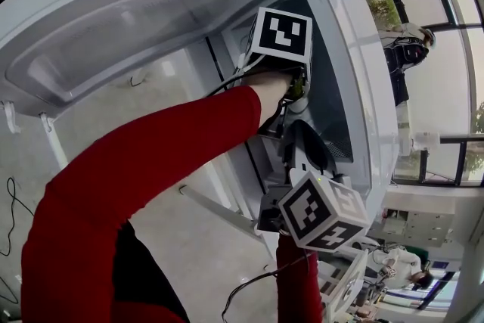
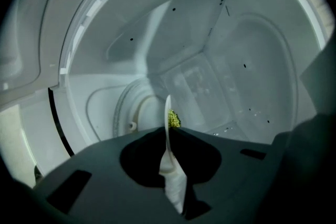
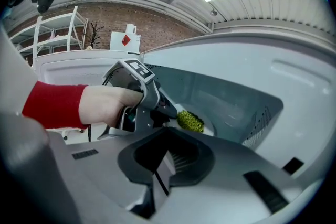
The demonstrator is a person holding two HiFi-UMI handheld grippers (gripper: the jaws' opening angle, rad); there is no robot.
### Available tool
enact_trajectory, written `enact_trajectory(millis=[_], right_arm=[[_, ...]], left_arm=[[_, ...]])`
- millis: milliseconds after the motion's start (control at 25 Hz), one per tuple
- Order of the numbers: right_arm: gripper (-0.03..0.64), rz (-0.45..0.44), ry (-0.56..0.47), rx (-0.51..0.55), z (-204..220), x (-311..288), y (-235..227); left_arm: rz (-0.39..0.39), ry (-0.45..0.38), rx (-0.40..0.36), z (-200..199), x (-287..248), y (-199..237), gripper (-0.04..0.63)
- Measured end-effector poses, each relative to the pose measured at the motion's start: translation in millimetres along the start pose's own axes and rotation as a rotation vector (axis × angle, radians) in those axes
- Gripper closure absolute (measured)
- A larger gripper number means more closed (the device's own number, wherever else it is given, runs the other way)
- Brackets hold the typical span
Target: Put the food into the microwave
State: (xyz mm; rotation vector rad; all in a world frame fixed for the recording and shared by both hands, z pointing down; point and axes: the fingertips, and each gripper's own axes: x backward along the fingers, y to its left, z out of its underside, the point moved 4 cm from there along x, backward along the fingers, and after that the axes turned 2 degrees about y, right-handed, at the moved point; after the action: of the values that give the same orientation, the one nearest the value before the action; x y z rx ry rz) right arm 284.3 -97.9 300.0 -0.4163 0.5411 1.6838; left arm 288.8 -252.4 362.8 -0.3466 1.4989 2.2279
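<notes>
Clearly the left gripper view carries the main risk. The left gripper [image 2: 169,135] pinches only the rim of the white plate [image 2: 168,113], seen edge-on, so a roll of the wrist or a slackening pinch could tip it and spill the green food [image 2: 174,119] onto the floor of the microwave [image 2: 231,71]. Its jaws are clamped on that rim, and the plate reaches into the cavity.

From the right gripper view, the plate looks to hang just inside the opening, not yet set down; letting go here would probably drop it. The right gripper [image 3: 157,174] has its jaws pressed together with nothing between them, and touches nothing I can see.

From the head view, both grippers crowd the opening, so they could knock together as the left one comes out.
</notes>
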Motion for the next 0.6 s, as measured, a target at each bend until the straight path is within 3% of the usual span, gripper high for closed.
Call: enact_trajectory(millis=[240,600], right_arm=[[0.603,0.006,0.006,0.001,-1.1,1.8,-3.6],[0.603,0.002,0.013,0.002,1.4,-4.6,-4.6]], left_arm=[[-0.089,0.041,-0.157,0.7,-2.2,-4.3,0.529],[-0.162,0.013,-0.291,-4.8,0.1,-3.0,0.518]])
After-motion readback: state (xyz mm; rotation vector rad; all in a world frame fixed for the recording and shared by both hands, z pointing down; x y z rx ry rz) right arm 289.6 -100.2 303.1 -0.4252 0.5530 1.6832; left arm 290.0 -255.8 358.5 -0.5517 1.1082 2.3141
